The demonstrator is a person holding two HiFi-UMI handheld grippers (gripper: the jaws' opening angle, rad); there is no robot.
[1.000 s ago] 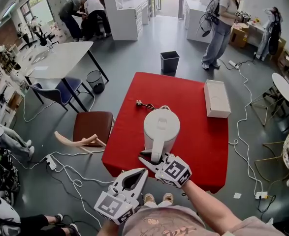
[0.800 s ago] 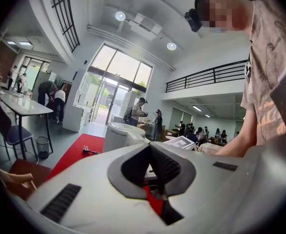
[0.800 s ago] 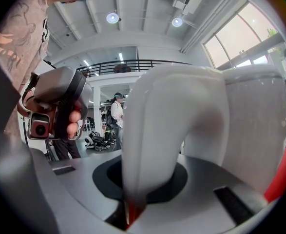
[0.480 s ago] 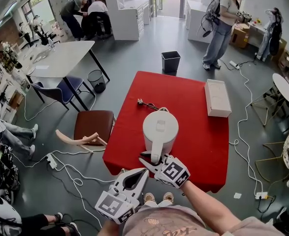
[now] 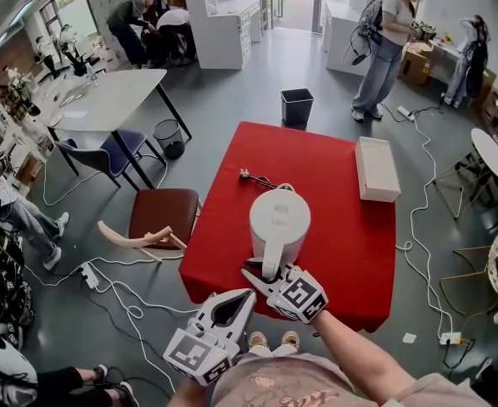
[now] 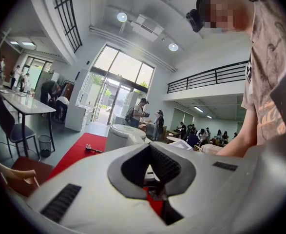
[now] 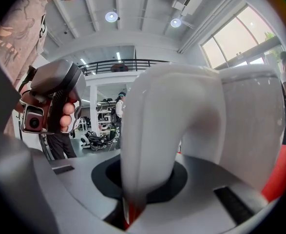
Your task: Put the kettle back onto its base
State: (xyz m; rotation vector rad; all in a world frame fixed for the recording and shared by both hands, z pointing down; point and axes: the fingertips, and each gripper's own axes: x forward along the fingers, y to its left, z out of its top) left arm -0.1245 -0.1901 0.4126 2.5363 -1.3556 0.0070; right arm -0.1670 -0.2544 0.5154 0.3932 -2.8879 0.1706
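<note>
Kettle (image 5: pixel 278 219), white, lid down, stands upright on red bench (image 5: pixel 350 253), about mid-width and closer to the near edge than the far one. The base can't be made out under it. Its handle (image 5: pixel 271 265) points at the near edge.

Right tool (image 5: pixel 261 271) comes in from the near edge, roughly level, and sits around that handle. In the right gripper view the handle fills the gap between the jaws, with pads against both sides. The jaws have just been opening a little and are narrow, with the handle between them.

Left tool (image 5: pixel 247 295) is held off the near edge, just left of the right tool, and is not touching the kettle. Its jaw tips are together with nothing between them; through the gap behind the tips, the left gripper view shows only red bench.

Cord with plug (image 5: pixel 250 176) lies on the bench behind the kettle, toward the far left. White box (image 5: pixel 377 170) is at the far right edge, well apart from the kettle. Brown chair (image 5: pixel 162 214) stands on the floor off the left edge.
</note>
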